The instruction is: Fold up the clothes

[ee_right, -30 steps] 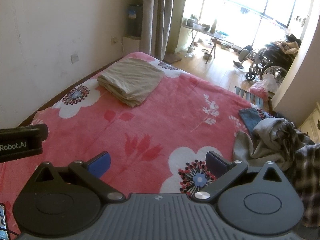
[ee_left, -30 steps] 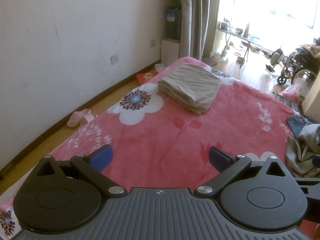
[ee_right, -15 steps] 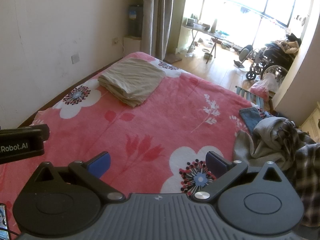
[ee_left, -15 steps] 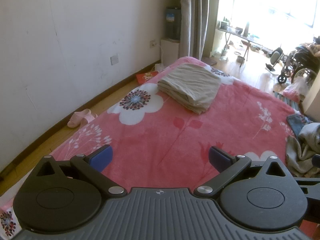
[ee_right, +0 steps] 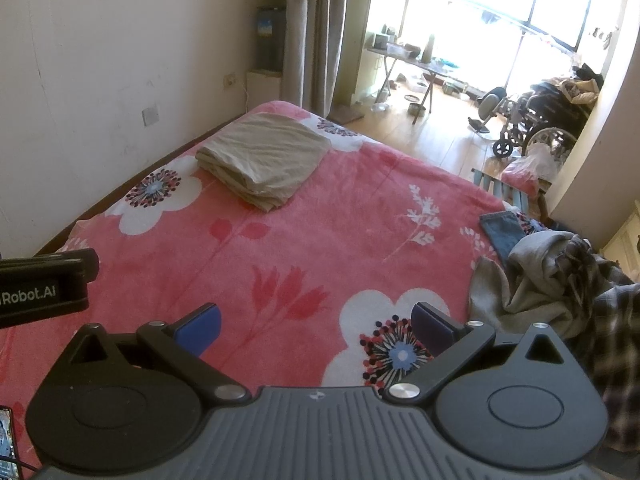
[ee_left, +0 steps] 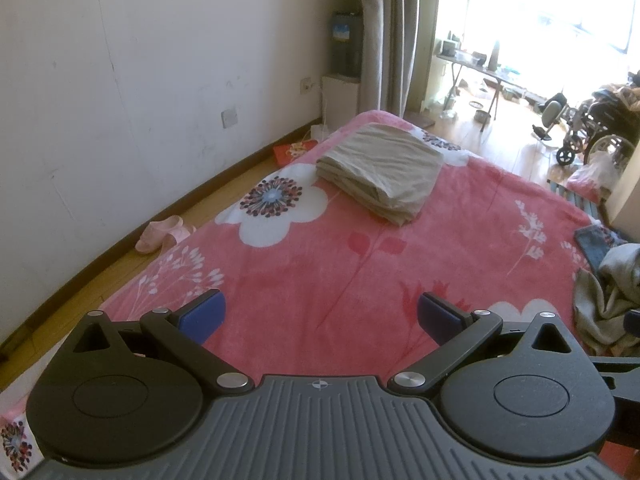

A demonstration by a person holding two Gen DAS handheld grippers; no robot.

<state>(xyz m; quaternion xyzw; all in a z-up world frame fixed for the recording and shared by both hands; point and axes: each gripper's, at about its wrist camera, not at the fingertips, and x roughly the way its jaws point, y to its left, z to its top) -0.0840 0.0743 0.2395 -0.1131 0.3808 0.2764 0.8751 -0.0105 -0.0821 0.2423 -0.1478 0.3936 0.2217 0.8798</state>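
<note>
A folded beige cloth (ee_left: 380, 168) lies at the far end of the pink flowered blanket (ee_left: 320, 264); it also shows in the right wrist view (ee_right: 260, 158). A heap of unfolded clothes (ee_right: 560, 276), grey and plaid with a piece of blue denim, lies at the blanket's right edge, and its grey part shows in the left wrist view (ee_left: 612, 296). My left gripper (ee_left: 320, 316) is open and empty above the near blanket. My right gripper (ee_right: 316, 326) is open and empty, left of the heap. The left gripper's body (ee_right: 44, 284) shows at the left of the right wrist view.
A white wall runs along the left, with pink slippers (ee_left: 160, 234) on the wooden floor beside the blanket. A water dispenser (ee_left: 344, 68) and a curtain stand at the far corner. A wheelchair (ee_right: 532, 120) and a folding table (ee_right: 416, 68) stand by the bright window.
Both views have shifted only slightly. Both grippers stay open and empty and the clothes have not moved.
</note>
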